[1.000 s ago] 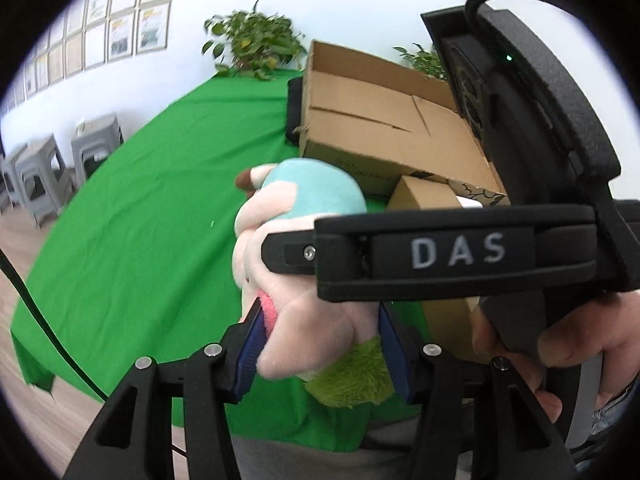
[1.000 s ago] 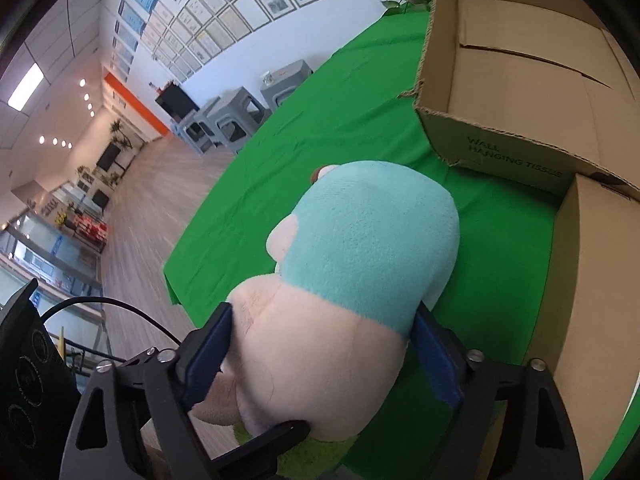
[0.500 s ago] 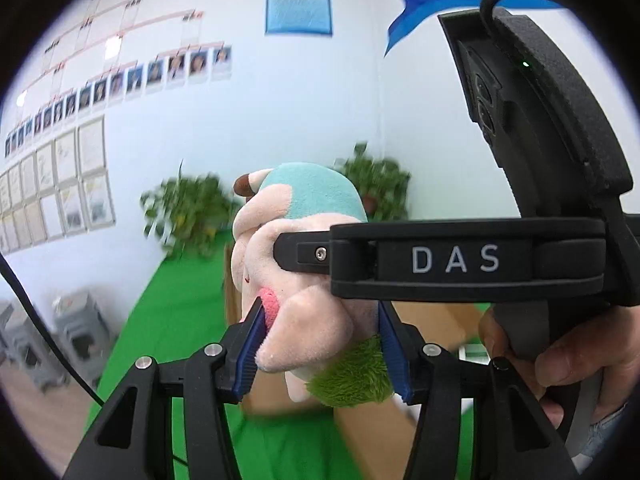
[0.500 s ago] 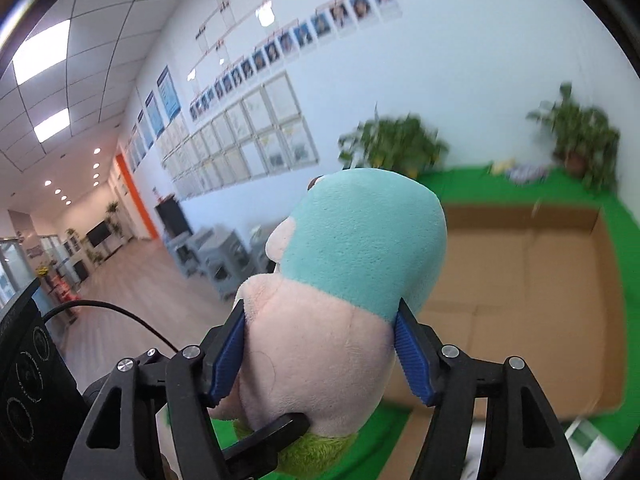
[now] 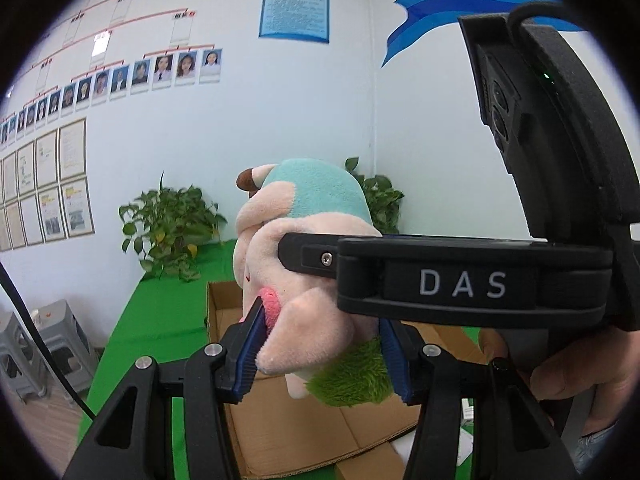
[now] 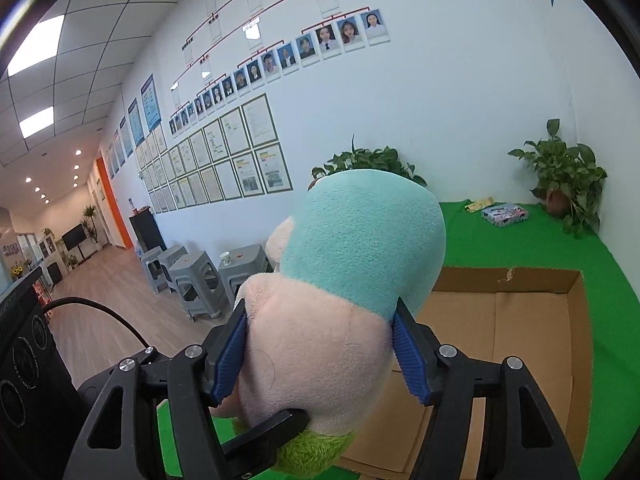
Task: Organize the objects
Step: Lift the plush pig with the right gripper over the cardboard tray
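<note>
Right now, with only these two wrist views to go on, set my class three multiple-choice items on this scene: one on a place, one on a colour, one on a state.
1. Where is the open box?
A. Below and beyond the toy
B. On a stool
C. On top of the toy

2. What colour is the cloth under the box?
A. Red
B. Green
C. White

3. How is the toy held?
A. Lying loose in the box
B. By the left gripper alone
C. Clamped by both grippers

Answers:
1 A, the box lies on the cloth below and beyond the raised toy.
2 B, green shows all round the box.
3 C, the right gripper presses the toy from both sides in its own view, and the left gripper does the same in the other.
</note>
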### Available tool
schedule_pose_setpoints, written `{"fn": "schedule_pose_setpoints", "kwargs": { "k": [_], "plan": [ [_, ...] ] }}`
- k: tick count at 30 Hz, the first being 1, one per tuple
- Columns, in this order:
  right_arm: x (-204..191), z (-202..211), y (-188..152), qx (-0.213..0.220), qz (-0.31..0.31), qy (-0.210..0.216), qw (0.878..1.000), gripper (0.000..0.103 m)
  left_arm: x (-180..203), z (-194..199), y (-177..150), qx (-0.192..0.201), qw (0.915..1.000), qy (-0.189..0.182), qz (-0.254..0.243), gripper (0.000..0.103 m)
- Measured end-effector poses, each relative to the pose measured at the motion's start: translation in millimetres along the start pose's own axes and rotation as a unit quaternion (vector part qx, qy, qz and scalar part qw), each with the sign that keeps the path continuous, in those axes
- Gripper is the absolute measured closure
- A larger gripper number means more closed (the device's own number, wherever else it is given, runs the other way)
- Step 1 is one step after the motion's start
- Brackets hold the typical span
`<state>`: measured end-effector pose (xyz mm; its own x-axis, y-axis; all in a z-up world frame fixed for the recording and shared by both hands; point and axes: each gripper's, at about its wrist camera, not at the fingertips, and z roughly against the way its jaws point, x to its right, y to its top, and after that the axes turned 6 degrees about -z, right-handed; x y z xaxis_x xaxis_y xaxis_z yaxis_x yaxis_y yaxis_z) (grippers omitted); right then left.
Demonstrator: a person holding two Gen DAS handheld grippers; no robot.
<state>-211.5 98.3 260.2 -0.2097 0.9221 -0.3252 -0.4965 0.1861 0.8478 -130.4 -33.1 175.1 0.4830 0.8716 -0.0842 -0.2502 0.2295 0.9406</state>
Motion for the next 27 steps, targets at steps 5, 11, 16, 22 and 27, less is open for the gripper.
{"fn": "schedule_pose_setpoints", "kwargs": {
  "k": [5, 11, 16, 22, 27],
  "plan": [
    [18.3, -71.0, -35.1, -0.047, -0.011, 0.005, 0.999, 0.037, -17.9, -25.7, -27.0, -0.038, 0.9988, -0.002, 0.032, 0.051],
    [40.1, -132.6, -67.3, -0.065, -0.019, -0.001, 0.998, 0.035, -30.4, -48.9, -48.2, -0.061, 0.9966, -0.009, 0.055, 0.051],
    [63.6, -164.4, -99.5, -0.071, -0.022, -0.011, 0.997, 0.034, -45.4, -62.4, -59.0, -0.081, 0.9940, -0.019, 0.072, 0.051],
    [97.1, -223.0, -132.2, -0.111, -0.038, -0.016, 0.993, 0.034, -50.8, -75.7, -85.6, -0.119, 0.9885, -0.030, 0.089, 0.051],
    [120.5, -256.2, -158.7, -0.135, -0.046, -0.019, 0.990, 0.034, -54.6, -87.7, -102.2, -0.139, 0.9844, -0.032, 0.103, 0.051]
  ]
}}
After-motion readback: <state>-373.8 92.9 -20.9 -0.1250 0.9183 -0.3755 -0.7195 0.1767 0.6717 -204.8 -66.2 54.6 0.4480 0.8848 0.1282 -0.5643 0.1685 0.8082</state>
